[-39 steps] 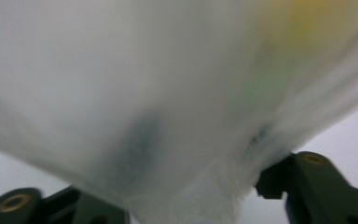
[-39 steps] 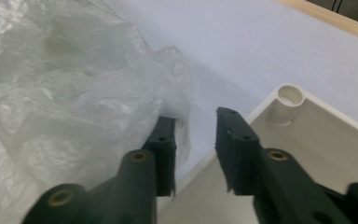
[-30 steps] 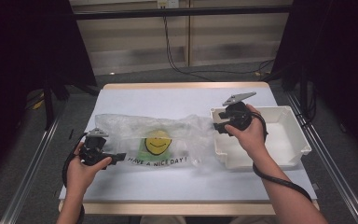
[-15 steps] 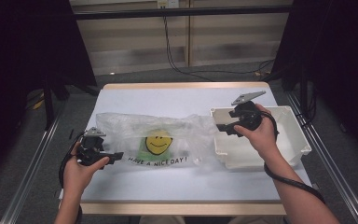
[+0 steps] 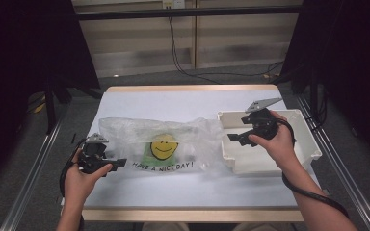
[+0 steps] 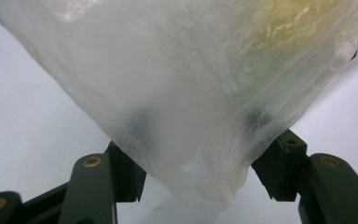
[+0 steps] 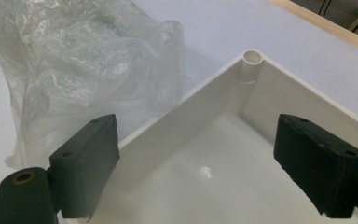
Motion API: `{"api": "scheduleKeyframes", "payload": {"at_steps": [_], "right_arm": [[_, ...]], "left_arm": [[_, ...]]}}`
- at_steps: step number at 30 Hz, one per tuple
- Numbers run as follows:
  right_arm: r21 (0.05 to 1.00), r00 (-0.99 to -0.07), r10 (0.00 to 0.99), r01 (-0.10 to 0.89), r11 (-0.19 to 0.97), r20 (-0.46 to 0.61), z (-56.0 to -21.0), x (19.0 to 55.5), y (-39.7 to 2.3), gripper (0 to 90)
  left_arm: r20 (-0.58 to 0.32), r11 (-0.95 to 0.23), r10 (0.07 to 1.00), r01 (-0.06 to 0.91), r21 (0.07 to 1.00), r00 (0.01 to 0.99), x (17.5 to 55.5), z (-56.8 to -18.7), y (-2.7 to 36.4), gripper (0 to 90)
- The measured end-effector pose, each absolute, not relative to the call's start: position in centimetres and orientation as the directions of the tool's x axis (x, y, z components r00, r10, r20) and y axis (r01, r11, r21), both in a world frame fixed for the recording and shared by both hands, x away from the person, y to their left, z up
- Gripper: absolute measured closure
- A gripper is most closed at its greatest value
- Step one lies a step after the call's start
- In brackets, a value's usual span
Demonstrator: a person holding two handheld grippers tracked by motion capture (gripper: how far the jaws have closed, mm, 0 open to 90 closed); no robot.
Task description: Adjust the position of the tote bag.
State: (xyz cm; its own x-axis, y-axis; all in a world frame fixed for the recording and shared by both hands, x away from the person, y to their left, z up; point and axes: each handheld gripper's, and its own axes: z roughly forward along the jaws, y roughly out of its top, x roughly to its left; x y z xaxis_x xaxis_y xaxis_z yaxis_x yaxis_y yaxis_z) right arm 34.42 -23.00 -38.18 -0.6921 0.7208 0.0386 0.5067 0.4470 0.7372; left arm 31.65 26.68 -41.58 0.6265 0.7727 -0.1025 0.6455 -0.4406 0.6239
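Note:
A clear plastic bag [image 5: 164, 139] with a yellow smiley face and the words "HAVE A NICE DAY!" lies across the white table. Its left corner [image 6: 191, 93] reaches in between the jaws of my left gripper [image 5: 120, 163], which have just been closing on it. The film brushes both pads but is not pinched flat. My right gripper [image 5: 231, 138] hovers over the left end of the white tray [image 5: 308, 154]. Its jaws [image 7: 209, 163] have just been opening and stand wide with nothing between them. The bag's crumpled right end [image 7: 74, 60] lies just outside the tray wall [image 7: 205, 88].
The table top [image 5: 173, 101] has a wooden edge at front and back. Metal rails run along both sides of the table. A cable hangs down the wall behind it. A black cable trails from each gripper along the forearm.
The right gripper has moved right, from the bag's right end to over the tray, and its jaws have spread. The left gripper has stayed at the bag's left corner.

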Motion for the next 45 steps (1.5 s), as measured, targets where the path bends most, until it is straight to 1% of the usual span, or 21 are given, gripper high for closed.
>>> {"api": "scheduleKeyframes", "payload": {"at_steps": [2, 3, 4, 5, 9, 14, 16, 17, 18, 19, 21, 22, 24, 27, 29, 32, 34, 36, 41, 44, 45], "right_arm": [[0.744, -0.699, 0.715, 0.493, 0.45, 0.031, -38.2, 34.3, -22.9, 13.4], [0.745, -0.708, 0.705, 0.492, 0.45, 0.042, -38.2, 34.2, -22.7, 13.3], [0.745, -0.708, 0.705, 0.492, 0.45, 0.042, -38.2, 34.2, -22.7, 13.3], [0.749, -0.716, 0.697, 0.482, 0.455, 0.037, -38.0, 34.1, -22.2, 12.9], [0.761, -0.73, 0.683, 0.465, 0.452, 0.04, -37.6, 34.1, -21.5, 12.5], [0.767, -0.747, 0.664, 0.449, 0.459, 0.04, -37.2, 34.1, -20.8, 12.3], [0.769, -0.755, 0.654, 0.443, 0.461, 0.043, -37.1, 34.1, -20.6, 12.1], [0.772, -0.757, 0.651, 0.442, 0.457, 0.048, -37.0, 34.1, -20.3, 12.0], [0.772, -0.757, 0.651, 0.442, 0.457, 0.048, -37.0, 34.1, -20.3, 12.0], [0.774, -0.76, 0.648, 0.442, 0.454, 0.053, -37.0, 34.1, -20.2, 12.0], [0.774, -0.765, 0.642, 0.437, 0.457, 0.053, -36.9, 34.1, -20.0, 12.0], [0.774, -0.768, 0.638, 0.433, 0.462, 0.049, -36.8, 34.1, -19.8, 12.0], [0.771, -0.77, 0.636, 0.432, 0.469, 0.045, -36.7, 34.1, -19.5, 12.0], [0.771, -0.777, 0.628, 0.426, 0.474, 0.043, -36.6, 34.1, -19.0, 12.0], [0.772, -0.789, 0.613, 0.418, 0.479, 0.047, -36.5, 34.1, -18.6, 15.4], [0.769, -0.798, 0.601, 0.411, 0.49, 0.044, -36.4, 34.1, -18.0, 16.3], [0.769, -0.809, 0.587, 0.401, 0.498, 0.042, -36.2, 34.2, -17.5, 19.9], [0.767, -0.822, 0.568, 0.394, 0.507, 0.047, -36.0, 34.4, -16.7, 21.9], [0.768, -0.835, 0.549, 0.377, 0.518, 0.04, -35.5, 34.6, -15.3, 22.3], [0.763, -0.854, 0.52, 0.351, 0.542, 0.024, -35.3, 34.8, -14.0, 27.3], [0.763, -0.854, 0.52, 0.351, 0.542, 0.024, -35.3, 34.8, -14.0, 27.3]], "left_arm": [[-0.099, -0.429, 0.78, 0.644, 0.634, 0.617, 31.6, -41.6, 26.8, 41.8], [-0.103, -0.426, 0.782, 0.648, 0.631, 0.614, 31.6, -41.5, 26.9, 39.0], [-0.101, -0.422, 0.785, 0.648, 0.634, 0.611, 31.6, -41.6, 27.1, 39.0], [-0.109, -0.41, 0.79, 0.652, 0.638, 0.603, 31.6, -41.6, 27.2, 34.4], [-0.117, -0.403, 0.795, 0.663, 0.631, 0.595, 31.5, -41.3, 27.7, 25.0], [-0.126, -0.4, 0.796, 0.67, 0.626, 0.593, 31.4, -41.3, 27.7, 23.9], [-0.122, -0.397, 0.801, 0.673, 0.625, 0.586, 31.3, -41.4, 27.6, 28.1], [-0.138, -0.394, 0.8, 0.684, 0.613, 0.584, 31.2, -41.4, 27.6, 34.0], [-0.138, -0.394, 0.8, 0.684, 0.613, 0.584, 31.2, -41.4, 27.6, 36.2], [-0.158, -0.385, 0.8, 0.697, 0.605, 0.579, 31.1, -41.3, 27.6, 36.2], [-0.218, -0.385, 0.778, 0.721, 0.577, 0.59, 31.0, -41.4, 27.5, 64.0], [-0.225, -0.381, 0.778, 0.726, 0.572, 0.586, 31.0, -41.4, 27.3, 65.4], [-0.22, -0.404, 0.77, 0.724, 0.56, 0.599, 31.0, -41.3, 27.1, 73.7], [-0.224, -0.407, 0.756, 0.71, 0.575, 0.615, 30.9, -41.1, 27.0, 76.0], [-0.22, -0.408, 0.751, 0.7, 0.586, 0.622, 30.9, -41.0, 26.7, 78.1], [-0.202, -0.409, 0.75, 0.681, 0.607, 0.63, 30.9, -40.9, 26.3, 80.4], [-0.175, -0.418, 0.751, 0.663, 0.621, 0.637, 30.9, -40.7, 26.1, 82.5], [-0.182, -0.406, 0.75, 0.66, 0.633, 0.636, 31.0, -40.6, 26.0, 84.7], [-0.161, -0.397, 0.755, 0.638, 0.66, 0.636, 31.3, -40.3, 25.8, 85.6], [-0.147, -0.398, 0.755, 0.625, 0.672, 0.639, 31.5, -40.1, 25.5, 85.6], [-0.147, -0.398, 0.755, 0.625, 0.672, 0.639, 31.5, -40.1, 25.5, 85.6]]}}
